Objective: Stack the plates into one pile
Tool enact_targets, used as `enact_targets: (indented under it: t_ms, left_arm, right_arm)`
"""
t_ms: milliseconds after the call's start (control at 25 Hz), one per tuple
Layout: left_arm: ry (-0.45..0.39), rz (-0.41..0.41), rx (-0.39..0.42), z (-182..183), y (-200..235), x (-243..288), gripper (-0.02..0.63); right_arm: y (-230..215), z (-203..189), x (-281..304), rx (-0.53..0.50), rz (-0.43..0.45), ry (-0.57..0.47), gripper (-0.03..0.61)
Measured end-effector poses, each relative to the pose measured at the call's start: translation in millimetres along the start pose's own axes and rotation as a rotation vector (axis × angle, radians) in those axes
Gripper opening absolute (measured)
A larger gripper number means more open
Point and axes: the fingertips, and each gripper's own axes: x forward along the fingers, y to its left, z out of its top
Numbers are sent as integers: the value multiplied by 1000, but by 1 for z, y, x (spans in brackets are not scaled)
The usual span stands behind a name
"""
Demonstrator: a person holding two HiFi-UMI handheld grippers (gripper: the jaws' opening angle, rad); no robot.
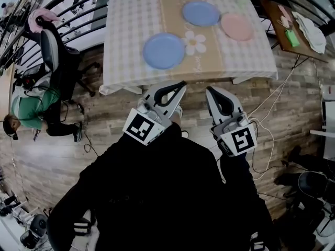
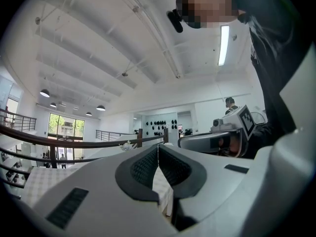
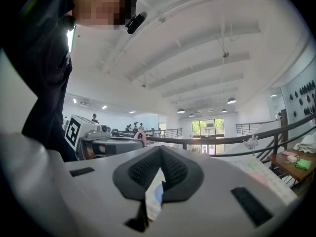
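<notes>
Three plates lie apart on the table in the head view: a blue plate at the near middle, a second blue plate farther back, and a pink plate at the right. My left gripper and right gripper are held side by side before the table's near edge, short of the plates. Both are shut with nothing between the jaws. In the left gripper view the left gripper has its tips meeting; the right gripper looks the same in its own view.
A wooden side table with a white cloth and a green object stands at the right. A railing curves behind the table. A chair and a person are at the left. Cables trail across the floor.
</notes>
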Motion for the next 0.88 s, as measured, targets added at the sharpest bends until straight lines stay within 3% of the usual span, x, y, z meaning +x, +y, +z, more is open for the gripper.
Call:
enact_targets:
  t_ms: [480,880]
  left_arm:
    - [11,-14,-37,-9,100,108,21]
    - [28,-26,-62,-15,186,169,21]
  right_arm:
    - [-112,-8,93,0,1,55,6]
    - [-184,-19,175,16,-17,112,6]
